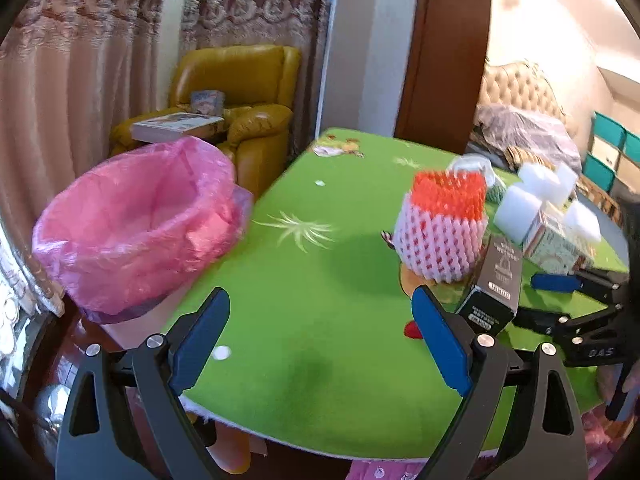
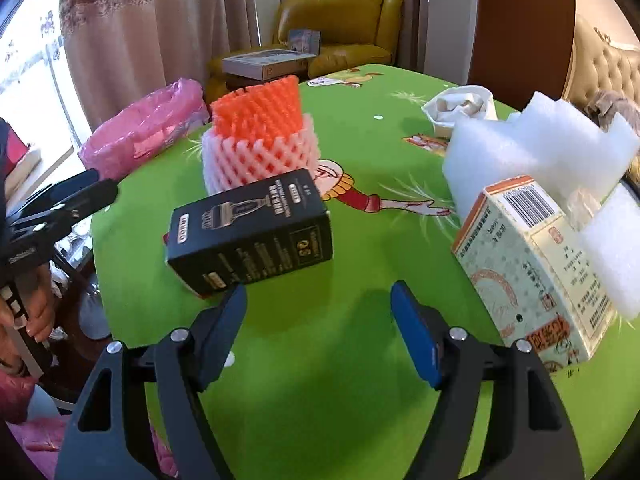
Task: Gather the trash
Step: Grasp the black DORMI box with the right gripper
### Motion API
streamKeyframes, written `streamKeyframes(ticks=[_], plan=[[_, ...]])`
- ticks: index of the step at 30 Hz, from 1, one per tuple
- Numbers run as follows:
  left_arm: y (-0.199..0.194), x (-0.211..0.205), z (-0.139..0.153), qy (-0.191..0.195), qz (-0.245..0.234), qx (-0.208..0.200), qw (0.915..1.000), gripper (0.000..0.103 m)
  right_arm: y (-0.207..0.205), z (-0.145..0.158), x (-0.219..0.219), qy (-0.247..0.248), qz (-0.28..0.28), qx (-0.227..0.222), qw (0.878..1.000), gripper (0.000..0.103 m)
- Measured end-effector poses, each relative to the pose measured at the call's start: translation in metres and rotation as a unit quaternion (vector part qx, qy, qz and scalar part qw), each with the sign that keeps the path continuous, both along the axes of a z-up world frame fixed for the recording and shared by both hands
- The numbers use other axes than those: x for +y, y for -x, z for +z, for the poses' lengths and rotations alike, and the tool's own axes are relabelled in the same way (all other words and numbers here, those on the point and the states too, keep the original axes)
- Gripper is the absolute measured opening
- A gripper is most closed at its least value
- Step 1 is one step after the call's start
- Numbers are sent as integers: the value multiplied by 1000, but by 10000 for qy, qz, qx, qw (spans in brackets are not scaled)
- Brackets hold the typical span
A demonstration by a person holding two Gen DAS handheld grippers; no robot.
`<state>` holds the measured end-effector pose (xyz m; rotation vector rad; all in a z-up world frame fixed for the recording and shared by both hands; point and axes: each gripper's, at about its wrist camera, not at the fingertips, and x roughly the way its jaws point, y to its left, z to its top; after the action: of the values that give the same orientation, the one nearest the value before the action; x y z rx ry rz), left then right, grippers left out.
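With the right gripper (image 2: 318,328) open and empty, the black box (image 2: 250,234) lies just ahead, mid-table (image 2: 320,420). Centre the jaws across its narrow width before closing. The left gripper (image 1: 320,340) is open and empty.

Both tools looked alike: the left black plastic two-finger gripper (image 1: 320,312) carried flat blue pads, silver pivot screws and triangular cut-outs. The right black two-finger gripper (image 2: 318,304) matched it. At nine o'clock, a hand (image 2: 28,312) beside a pink garment.
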<state>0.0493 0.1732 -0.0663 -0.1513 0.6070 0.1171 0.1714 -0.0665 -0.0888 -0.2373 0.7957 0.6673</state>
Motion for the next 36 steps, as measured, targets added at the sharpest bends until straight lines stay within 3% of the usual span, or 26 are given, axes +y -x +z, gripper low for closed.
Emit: streamKeyframes(ticks=[3, 8, 11, 14, 16, 19, 21, 23, 27, 32, 36], plan=[[-19, -8, -6, -167, -117, 205, 9996, 86, 0, 2, -9, 3, -252, -80, 9997, 71], [-48, -31, -10, -273, -703, 549, 9956, 86, -9, 2, -27, -220, -569, 41, 9981, 70], [-40, -48, -5, 47, -1283, 443, 9907, 85, -7, 6, -45, -259, -725, -30, 9970, 70], [-22, -76, 3, -55, -1973, 245, 9800, 85, -6, 7, -63, -354, -876, 13, 9955, 70], [-17, -83, 4, -93, -2135, 187, 9767, 85, -4, 6, -76, -456, -998, 86, 9939, 70], [-15, -73, 8, -169, -1759, 104, 9842, 85, 3, 5, -83, -626, -979, 227, 9930, 70], [-14, -51, 12, 33, -1433, 10, 9897, 85, 13, 7, -77, -677, -811, 236, 9941, 70], [-8, -27, 17, 228, -982, -87, 9949, 85, 24, 14, -61, -741, -519, 145, 9958, 70], [-1, 13, 24, 223, -383, -174, 9989, 86, 34, 18, -23, -738, -223, 127, 9969, 72], [-2, 30, 17, 256, -110, -74, 9996, 86, 31, 5, 24, 13, -451, -139, 9989, 73], [-4, 27, 9, 286, -183, 21, 9994, 86, 20, -4, 29, 335, -729, -295, 9963, 71]])
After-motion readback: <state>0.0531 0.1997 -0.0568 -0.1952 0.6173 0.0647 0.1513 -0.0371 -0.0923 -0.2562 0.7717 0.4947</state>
